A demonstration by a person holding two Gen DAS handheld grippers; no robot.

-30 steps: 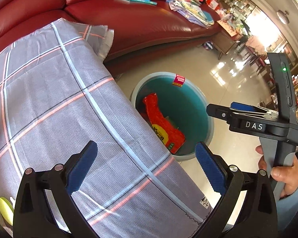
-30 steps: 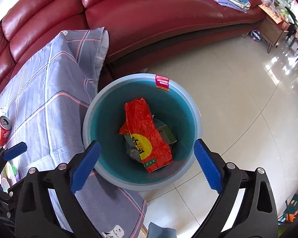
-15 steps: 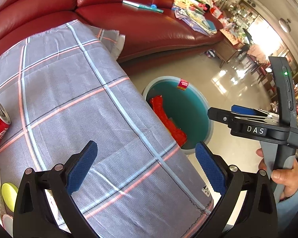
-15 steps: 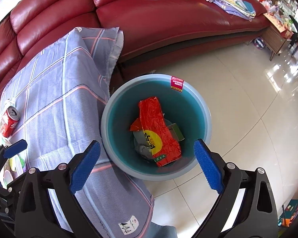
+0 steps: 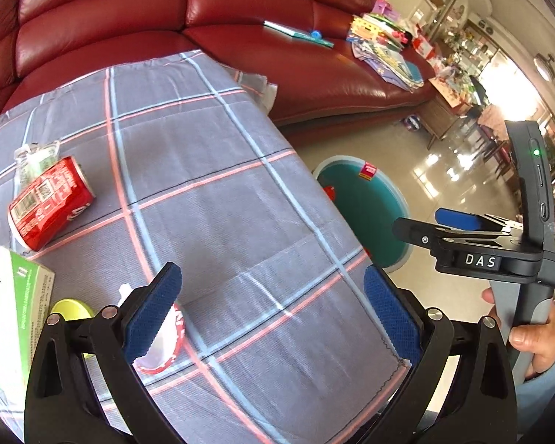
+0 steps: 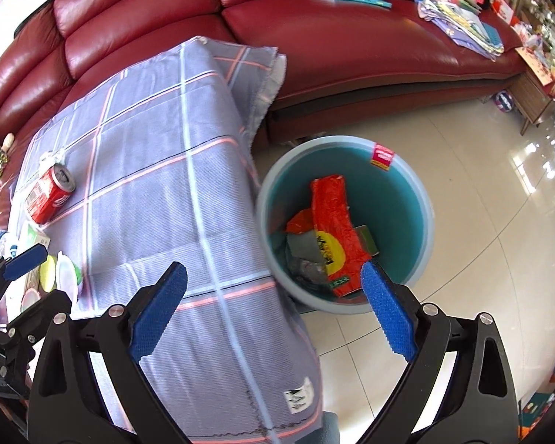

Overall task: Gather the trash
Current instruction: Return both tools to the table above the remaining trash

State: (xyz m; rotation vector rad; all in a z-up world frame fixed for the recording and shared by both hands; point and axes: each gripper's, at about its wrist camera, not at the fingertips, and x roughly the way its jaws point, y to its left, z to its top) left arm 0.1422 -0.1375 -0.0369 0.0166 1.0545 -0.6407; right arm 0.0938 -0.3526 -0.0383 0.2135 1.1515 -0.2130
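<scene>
lying left of the left gripper (image 5: 272, 310)'s empty, spread jaws, the can (image 5: 50, 202).

"das" in white letters on the right gripper (image 5: 479, 259) body, other labels too blurred to read

A dented red soda can (image 5: 50, 203) lies on its side on the grey checked tablecloth (image 5: 218, 199), with a crumpled clear wrapper (image 5: 33, 157) touching its far side and a green-and-white carton (image 5: 16, 318), a yellow lid (image 5: 70, 309) and a red-rimmed white cup (image 5: 166, 347) near the table's near edge. On the floor just beside the table, a teal bin (image 6: 418, 199) holds a crumpled red-and-yellow packet (image 6: 333, 229) atop grey scraps and a small box.
</scene>
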